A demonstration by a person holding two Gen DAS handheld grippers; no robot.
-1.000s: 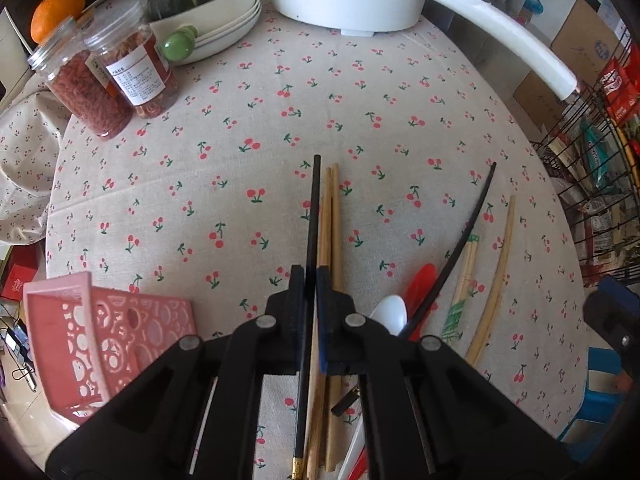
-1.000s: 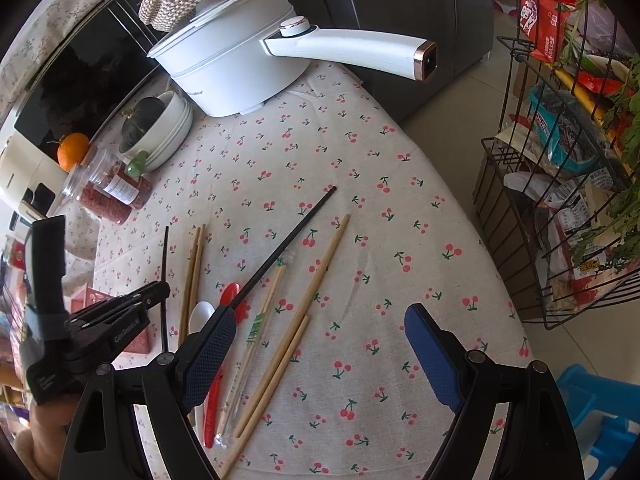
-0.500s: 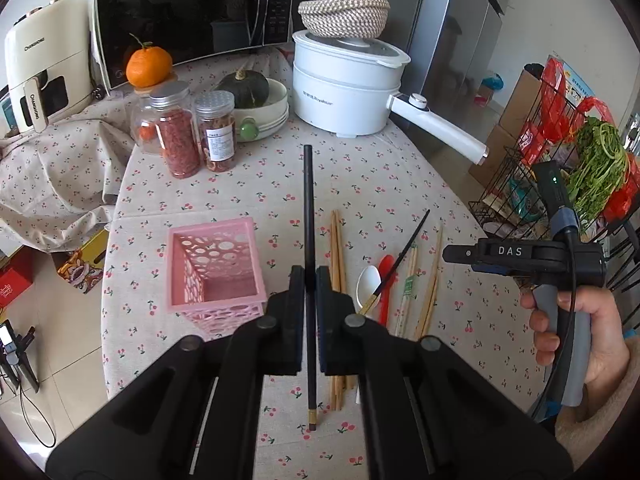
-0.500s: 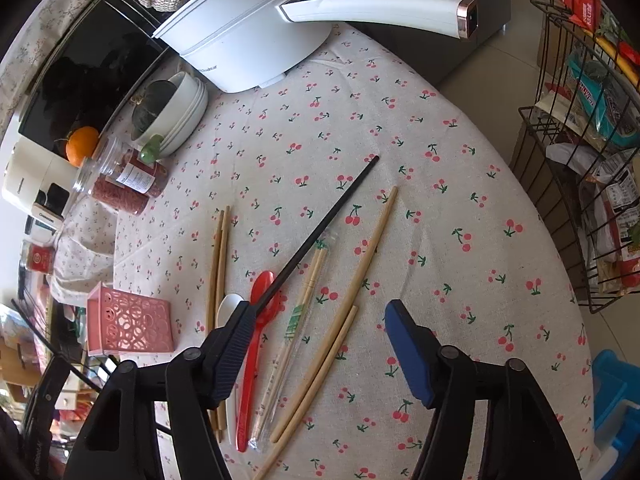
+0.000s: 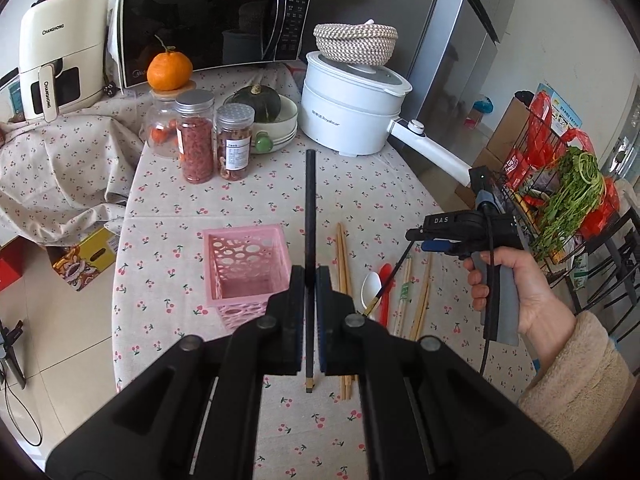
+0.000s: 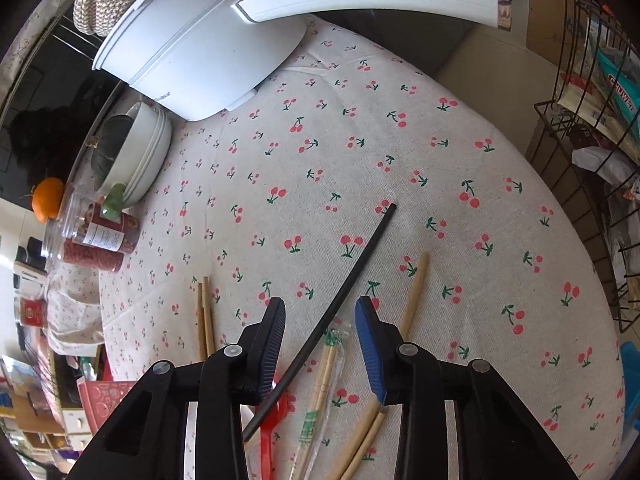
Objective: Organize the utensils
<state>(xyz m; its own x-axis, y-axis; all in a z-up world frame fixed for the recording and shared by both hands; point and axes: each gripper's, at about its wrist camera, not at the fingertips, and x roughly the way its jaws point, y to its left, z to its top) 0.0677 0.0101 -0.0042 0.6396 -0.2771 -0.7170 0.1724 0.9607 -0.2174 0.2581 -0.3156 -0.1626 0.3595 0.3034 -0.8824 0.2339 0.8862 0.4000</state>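
A: How will a black chopstick (image 5: 310,216) handle?

B: Light, stiff and slick, likely to pivot. The left claw (image 5: 308,292) grips one mid-shaft, raised above the table (image 5: 248,196) beside the pink basket (image 5: 244,264).

A: And the right claw (image 6: 320,332)?

B: Its jaws have just been closing around the second black chopstick (image 6: 344,284), which lies between them untouched on the table. Mid-shaft is the best hold.

A: The count?

B: Two black chopsticks, two thin wooden ones (image 5: 342,264), two pale loose ones (image 6: 412,300), one wrapped pair (image 6: 320,384), one white spoon (image 5: 370,288), one red spoon (image 5: 385,292), one basket.
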